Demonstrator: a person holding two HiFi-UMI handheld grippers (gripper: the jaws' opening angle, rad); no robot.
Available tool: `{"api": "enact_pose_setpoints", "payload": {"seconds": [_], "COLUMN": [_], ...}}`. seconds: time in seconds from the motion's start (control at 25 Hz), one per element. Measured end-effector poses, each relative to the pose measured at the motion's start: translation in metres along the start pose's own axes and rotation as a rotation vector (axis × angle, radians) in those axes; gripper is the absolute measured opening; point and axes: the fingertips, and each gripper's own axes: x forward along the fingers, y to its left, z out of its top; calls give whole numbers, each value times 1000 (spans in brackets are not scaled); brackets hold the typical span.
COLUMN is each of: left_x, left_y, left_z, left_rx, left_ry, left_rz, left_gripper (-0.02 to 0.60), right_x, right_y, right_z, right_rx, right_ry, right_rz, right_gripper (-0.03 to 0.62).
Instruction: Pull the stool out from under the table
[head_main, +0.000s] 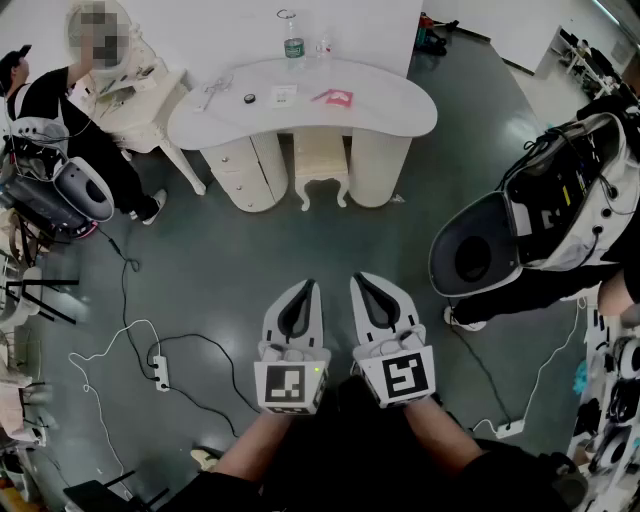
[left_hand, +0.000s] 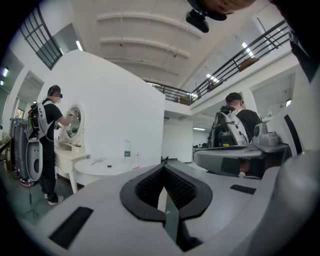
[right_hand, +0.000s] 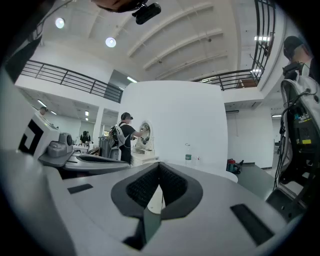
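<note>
Two grippers sit low in the head view, side by side and near each other, both pointing forward over the dark floor (head_main: 230, 270). On the left side, the left gripper (head_main: 306, 286) is carried on a bare forearm (head_main: 250, 445), and its marker cube (head_main: 290, 386) faces up. Its jaws are pressed together, and in its own view I see nothing between the pads. The right gripper (head_main: 361, 278) is just beside it, on the other forearm (head_main: 440, 440). It is clenched in the same way, also with nothing in it.

The stool (head_main: 321, 160) is small and cream-white, with a padded square seat and short curved legs. It stands upright on the floor under the white kidney-shaped table (head_main: 390, 105), between the drawer pedestal (head_main: 245, 172) on the left and the round pedestal (head_main: 378, 165) on the right. The back part of its seat is under the tabletop, and the front part shows.

From the grippers, the stool is straight ahead and well apart, with only floor between. It lies almost on the line that runs forward between the two claws. Neither gripper touches it.
</note>
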Motion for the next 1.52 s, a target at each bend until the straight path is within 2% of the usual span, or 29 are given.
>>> {"api": "enact_pose_setpoints", "payload": {"seconds": [0.36, 0.68, 0.8, 0.88, 0.96, 1.08, 1.24, 1.52], "left_x": [3, 5, 7, 9, 12, 18, 22, 32], "left_y": [-1, -5, -11, -15, -19, -24, -25, -32], "left_z": [7, -2, -10, -17, -23, -36, -54, -66], "left_rx": [-39, -16, -11, -13, -18, -16, 5, 0], "left_ry": [-34, 9, 37, 62, 87, 144, 222, 265], "left_rz": [16, 0, -14, -26, -32, -24, 2, 4], "left_gripper": [6, 6, 6, 6, 6, 6, 6, 6], "right_x": [0, -3, -5, -5, -5, -5, -3, 2], "right_y": [-1, -4, -4, -5, -13, -29, -38, -51], "right_z": [1, -5, -19, -33, -50, -70, -74, -74], "right_rx": [-2, 10, 35, 88, 140, 155, 142, 98], "right_ry": [0, 18, 65, 127, 211, 300, 274, 201], "right_rz": [1, 10, 45, 71, 67, 50, 71, 108], "right_gripper": [6, 6, 6, 6, 6, 6, 6, 6]}}
